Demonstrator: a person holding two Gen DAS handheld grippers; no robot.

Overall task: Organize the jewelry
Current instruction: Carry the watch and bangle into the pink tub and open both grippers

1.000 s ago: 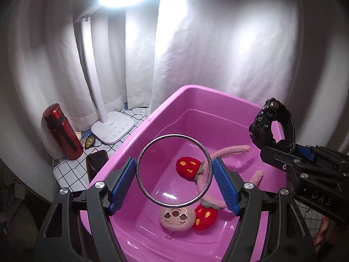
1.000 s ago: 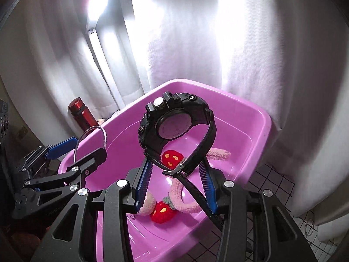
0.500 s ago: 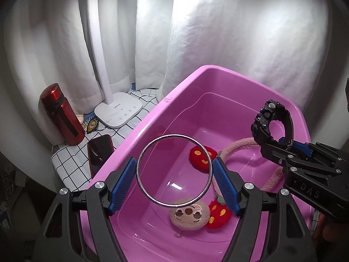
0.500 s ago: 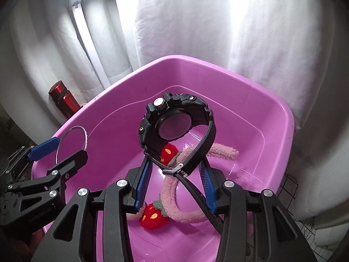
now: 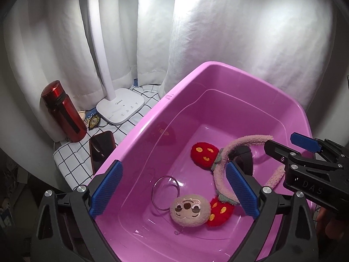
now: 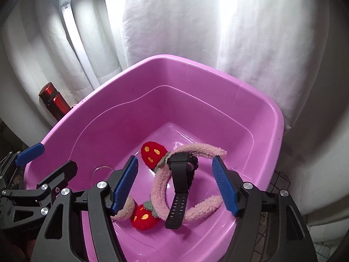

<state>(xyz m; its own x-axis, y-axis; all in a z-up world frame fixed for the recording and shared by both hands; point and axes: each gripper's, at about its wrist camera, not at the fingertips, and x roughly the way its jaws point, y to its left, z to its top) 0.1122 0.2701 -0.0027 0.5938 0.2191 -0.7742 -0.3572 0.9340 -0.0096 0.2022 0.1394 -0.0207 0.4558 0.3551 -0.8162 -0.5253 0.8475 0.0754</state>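
A pink plastic tub [image 5: 218, 69] [image 6: 257, 96] holds the jewelry. A silver bangle [image 5: 165, 193] lies on its floor beside a beige plush face charm [image 5: 189, 209]; the bangle also shows in the right wrist view [image 6: 102, 172]. A black watch [image 6: 182, 179] rests across a fuzzy pink headband with red strawberries [image 6: 160, 181] [image 5: 220, 176]; only its dark strap [image 5: 244, 159] shows in the left wrist view. My left gripper [image 5: 173, 192] is open and empty above the bangle. My right gripper [image 6: 174, 185] is open and empty above the watch.
Left of the tub, on a checked cloth, stand a red bottle [image 5: 63, 113] [image 6: 54, 102], a white desk lamp [image 5: 121, 107] and a dark phone [image 5: 101, 148]. White curtains hang behind. The right gripper shows at the right of the left wrist view [image 5: 309, 166].
Both grippers opened and let go. The bangle dropped from the left gripper onto the tub floor. The watch dropped from the right gripper onto the headband.
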